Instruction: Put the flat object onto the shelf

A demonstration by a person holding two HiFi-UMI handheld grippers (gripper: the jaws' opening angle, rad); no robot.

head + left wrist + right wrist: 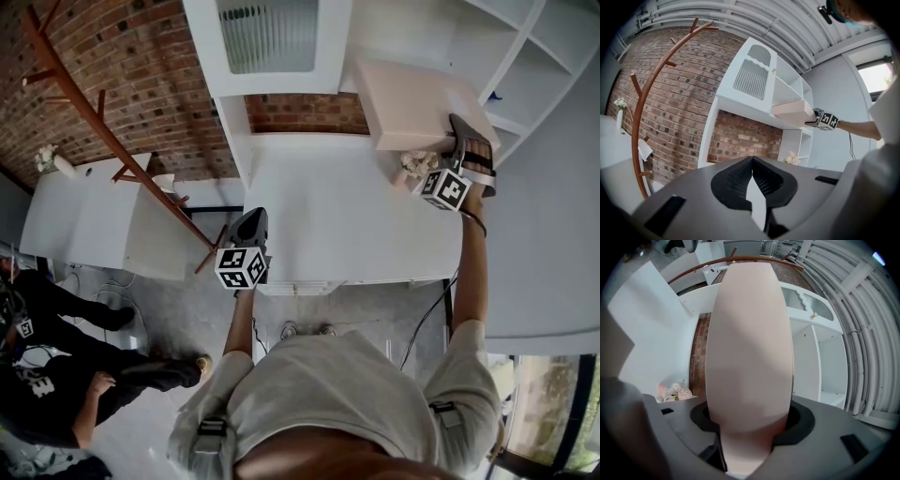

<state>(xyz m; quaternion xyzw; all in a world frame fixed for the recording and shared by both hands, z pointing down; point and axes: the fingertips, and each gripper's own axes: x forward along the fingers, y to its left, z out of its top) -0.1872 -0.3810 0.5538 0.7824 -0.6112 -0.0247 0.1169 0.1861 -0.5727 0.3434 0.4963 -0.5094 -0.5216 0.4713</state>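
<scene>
The flat object is a pale pink flat box (424, 105), held level in the air beside the white shelf unit (525, 56) at the top right. My right gripper (466, 150) is shut on the box's near edge. In the right gripper view the box (750, 343) fills the middle and sits clamped between the black jaws of the right gripper (749, 430). My left gripper (251, 217) hangs over the front edge of the white tabletop (347, 216), with nothing in it. Its jaws meet in the left gripper view (752, 161), where the box (793, 111) shows far off.
A wooden coat rack (112, 141) leans across the left, before a brick wall. A small bunch of flowers (418, 162) sits on the tabletop under the box. A cabinet door with ribbed glass (270, 33) hangs above. People (56, 366) stand at the lower left.
</scene>
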